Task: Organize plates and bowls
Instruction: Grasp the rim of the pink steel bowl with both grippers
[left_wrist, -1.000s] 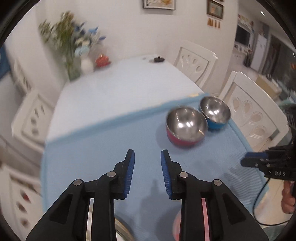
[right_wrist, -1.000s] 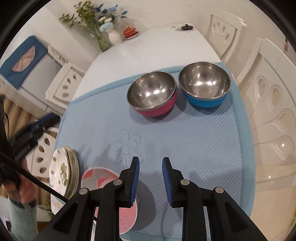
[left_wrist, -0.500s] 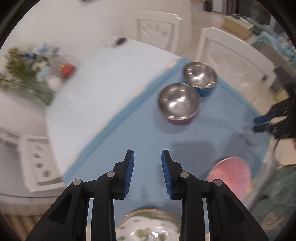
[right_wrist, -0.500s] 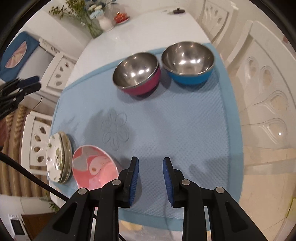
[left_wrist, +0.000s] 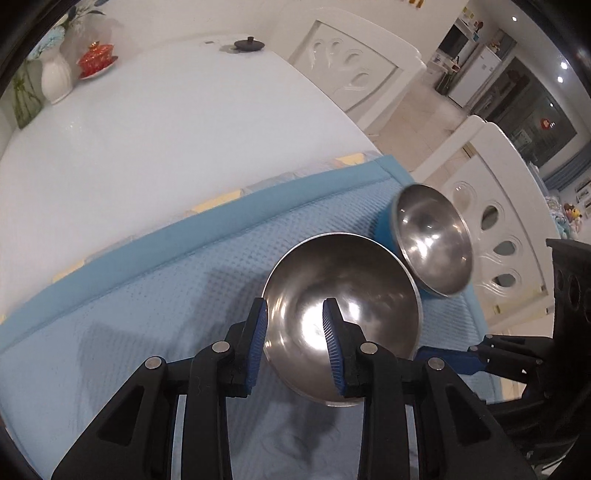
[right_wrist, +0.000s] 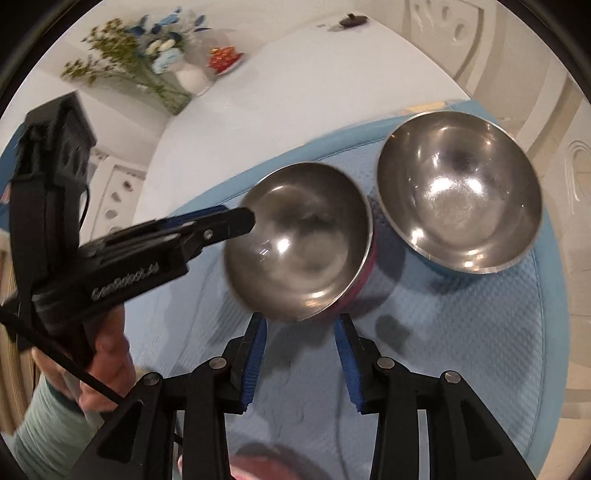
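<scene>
Two steel bowls stand side by side on a blue mat (left_wrist: 147, 332): a pink-sided bowl (left_wrist: 343, 306) (right_wrist: 299, 240) and a blue-sided bowl (left_wrist: 432, 243) (right_wrist: 458, 195). My left gripper (left_wrist: 295, 332) (right_wrist: 247, 219) straddles the pink bowl's near-left rim, one finger outside and one inside. A gap shows on both sides of the rim, so it is open. My right gripper (right_wrist: 301, 350) hovers at the pink bowl's near side. Its jaws are opening and the pads press on nothing. One of its fingers (left_wrist: 447, 360) shows low beside the pink bowl in the left wrist view.
A pink plate (right_wrist: 258, 465) peeks in under the right gripper. The white table (left_wrist: 166, 129) carries a vase (left_wrist: 55, 77), a red dish (left_wrist: 98, 59) and a black lid (left_wrist: 249, 44) at its far end. White chairs (left_wrist: 351, 66) (left_wrist: 498, 229) stand along the right side.
Both grippers have dropped close to the bowls. The left one swung across onto the pink bowl's rim. The right one's jaws have widened.
</scene>
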